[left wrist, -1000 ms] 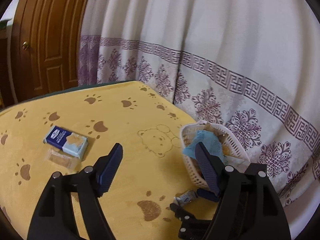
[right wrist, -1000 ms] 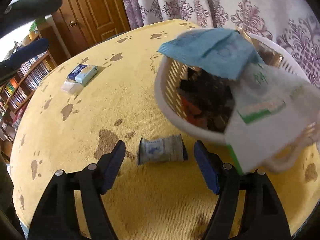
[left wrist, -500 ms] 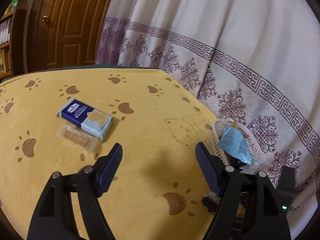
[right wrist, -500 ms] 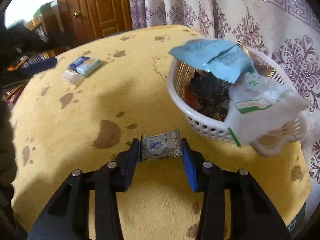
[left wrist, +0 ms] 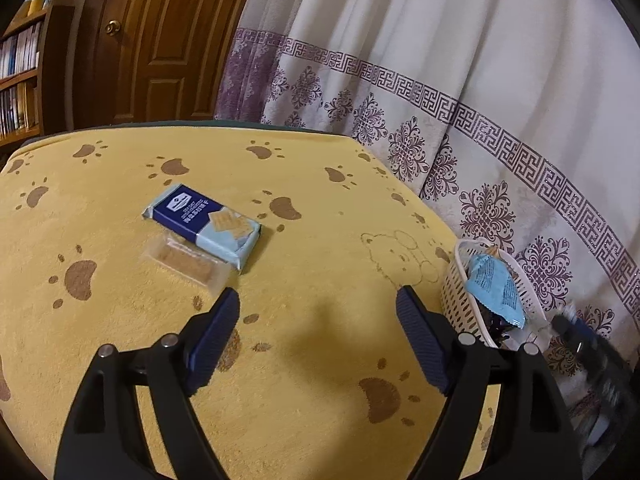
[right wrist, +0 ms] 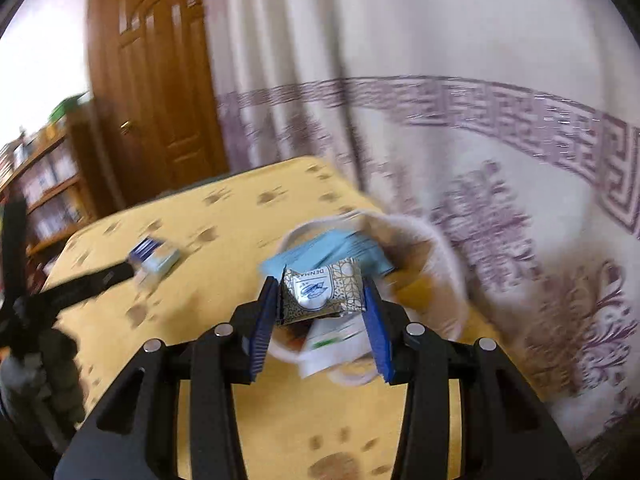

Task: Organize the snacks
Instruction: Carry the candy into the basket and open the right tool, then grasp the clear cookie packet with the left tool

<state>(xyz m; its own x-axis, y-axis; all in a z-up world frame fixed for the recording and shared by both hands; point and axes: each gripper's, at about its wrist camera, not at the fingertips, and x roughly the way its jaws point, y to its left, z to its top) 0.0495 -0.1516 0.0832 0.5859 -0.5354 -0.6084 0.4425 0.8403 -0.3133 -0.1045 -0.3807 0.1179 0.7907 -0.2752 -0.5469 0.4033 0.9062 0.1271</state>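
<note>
**Small packet off the counter, heading for the basket**

A second ago the small patterned snack packet lay flat on the yellow paw-print counter between spread jaws; now the right gripper pinches it from both sides and has carried it up, so it hangs in the air in front of the white basket. The right wrist view is blurred with motion. The basket already holds a light blue bag and other wrappers, so the packet likely needs only to be moved over the rim and let go.

The left gripper has swung toward the other end of the counter. Its jaws are opening, nothing sits between them, and they face the blue cracker box with a clear-wrapped biscuit pack touching its near side. Both still lie on the counter, well apart from the basket. They look like the remaining items to collect.
</note>
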